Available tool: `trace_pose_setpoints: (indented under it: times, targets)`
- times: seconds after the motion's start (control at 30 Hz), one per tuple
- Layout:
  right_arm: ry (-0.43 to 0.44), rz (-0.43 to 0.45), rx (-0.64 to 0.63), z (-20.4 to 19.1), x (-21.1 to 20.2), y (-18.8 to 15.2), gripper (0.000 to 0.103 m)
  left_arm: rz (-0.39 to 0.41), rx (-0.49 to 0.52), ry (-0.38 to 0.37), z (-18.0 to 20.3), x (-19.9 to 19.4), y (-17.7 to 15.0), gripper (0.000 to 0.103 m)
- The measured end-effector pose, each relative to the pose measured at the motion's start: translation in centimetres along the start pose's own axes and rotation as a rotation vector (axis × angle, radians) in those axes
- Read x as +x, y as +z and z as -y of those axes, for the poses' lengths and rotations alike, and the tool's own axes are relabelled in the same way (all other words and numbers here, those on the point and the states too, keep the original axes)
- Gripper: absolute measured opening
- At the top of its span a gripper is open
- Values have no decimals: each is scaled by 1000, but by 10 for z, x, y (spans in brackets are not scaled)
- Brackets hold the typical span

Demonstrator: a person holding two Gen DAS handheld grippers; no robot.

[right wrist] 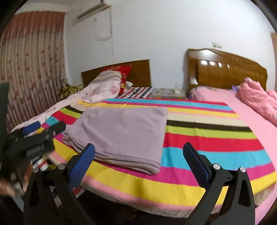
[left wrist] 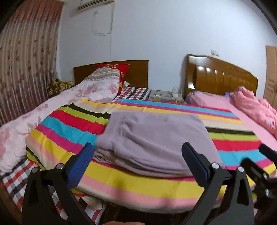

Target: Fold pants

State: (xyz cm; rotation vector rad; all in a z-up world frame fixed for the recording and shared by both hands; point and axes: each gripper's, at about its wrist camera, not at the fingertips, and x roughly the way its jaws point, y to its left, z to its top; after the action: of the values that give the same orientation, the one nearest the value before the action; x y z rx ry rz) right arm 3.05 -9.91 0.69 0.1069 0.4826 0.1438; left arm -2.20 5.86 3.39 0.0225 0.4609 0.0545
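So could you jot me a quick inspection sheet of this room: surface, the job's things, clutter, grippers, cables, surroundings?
Surface: striped sheet spread over the bed, mostly flat.
Job's things: lilac pants lying folded in layers on the sheet, nothing gripping them.
Clutter: floral quilt heaped at the left; pink quilt bunched at the right.
Grippers: left gripper and right gripper both open, blue-padded fingers spread, both short of the pants.
Cables: thin line running down the wall from the air conditioner.
Surroundings: curtain, two wooden headboards, bedside stand.
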Motion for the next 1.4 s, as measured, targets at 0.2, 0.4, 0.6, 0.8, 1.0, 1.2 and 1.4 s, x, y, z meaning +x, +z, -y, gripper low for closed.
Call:
trace_pose_setpoints:
  times: [0.2,0.4,0.6,0.8,1.0,1.2,1.4]
  targets:
    - [-33,-68,77,6,13,-14,98,4,48,21,7,1,-14,101]
    - [-33,-57,85,7,10,-14,98,-14,62,26,7,4,-22,101]
    - [-20,-71,72,6,12,-16,98,-34,54,20,8,6,-24,101]
    - [-17,-70,62,5,10,-16,98,-49,42,19,5,10,-24,101]
    - [-10,-76,57,4,10,-17,98,-55,36,19,3,11,-24,101]
    - [-9,-78,55,3,9,-16,98,-58,34,17,2,11,-24,101]
    - [-6,-82,48,4,10,-16,98,-58,32,20,2,12,-24,101]
